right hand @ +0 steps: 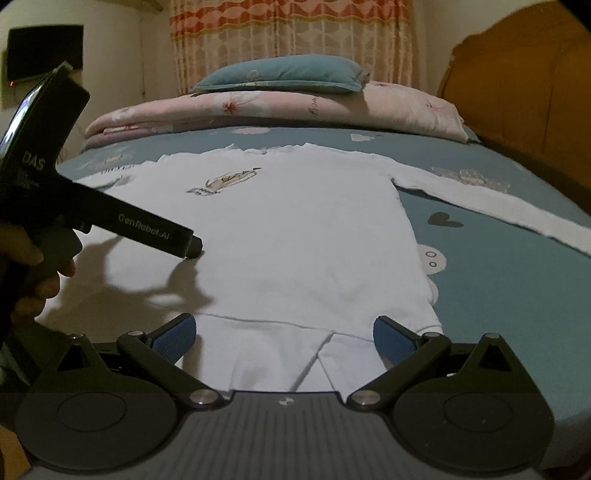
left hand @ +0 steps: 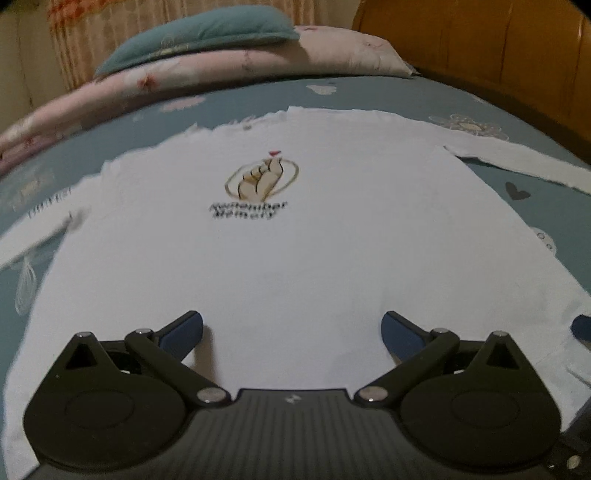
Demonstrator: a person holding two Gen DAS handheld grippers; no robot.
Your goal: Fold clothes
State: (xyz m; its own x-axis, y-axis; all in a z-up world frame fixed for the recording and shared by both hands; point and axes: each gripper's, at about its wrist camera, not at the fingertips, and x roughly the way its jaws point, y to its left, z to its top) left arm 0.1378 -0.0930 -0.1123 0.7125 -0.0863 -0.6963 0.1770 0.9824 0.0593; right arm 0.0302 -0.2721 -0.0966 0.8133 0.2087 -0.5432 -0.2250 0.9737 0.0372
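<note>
A white long-sleeved shirt [left hand: 295, 236] lies flat on the bed, front up, with a hand logo and black lettering [left hand: 260, 179] on its chest. Both sleeves spread outward. My left gripper [left hand: 291, 328] hovers open just over the shirt's lower half, nothing between its blue pads. My right gripper [right hand: 284, 334] stands open over the shirt's [right hand: 295, 229] hem near its right corner, empty. In the right wrist view the left gripper [right hand: 194, 247] shows from the side, held by a hand [right hand: 26, 266], its tip low over the cloth.
The bed has a teal patterned sheet [right hand: 498, 295]. A folded pink floral quilt [right hand: 277, 107] with a teal pillow [right hand: 284, 74] on it lies beyond the shirt. A wooden headboard [right hand: 517, 81] rises on the right. Curtains [right hand: 288, 33] hang behind.
</note>
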